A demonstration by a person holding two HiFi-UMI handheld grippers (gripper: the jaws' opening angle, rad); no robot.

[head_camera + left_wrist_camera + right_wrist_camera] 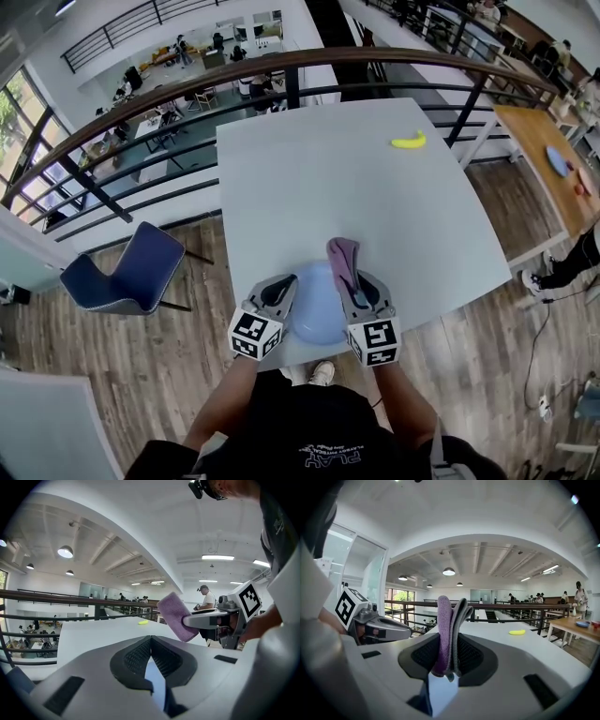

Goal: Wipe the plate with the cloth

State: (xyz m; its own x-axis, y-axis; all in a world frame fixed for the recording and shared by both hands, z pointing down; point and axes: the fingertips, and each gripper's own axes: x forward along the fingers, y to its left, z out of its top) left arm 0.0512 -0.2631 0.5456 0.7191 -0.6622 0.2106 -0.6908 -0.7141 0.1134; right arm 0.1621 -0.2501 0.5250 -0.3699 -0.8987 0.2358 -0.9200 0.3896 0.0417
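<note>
Cloth (342, 261) and plate (317, 317) sit at the near edge of a grey tabletop (328, 178). The right claw (353, 281) is clamped on the folded purple cloth, which stands upright by the blue plate's right rim. The left claw (285, 287) is pressed together at the left rim, with nothing seen in its grip. Judging by the raised cloth, wiping has not yet begun and the whole plate remains to be done.

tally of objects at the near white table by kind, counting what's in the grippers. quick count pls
blue plate: 1
purple cloth: 1
yellow banana: 1
Total: 3
</note>
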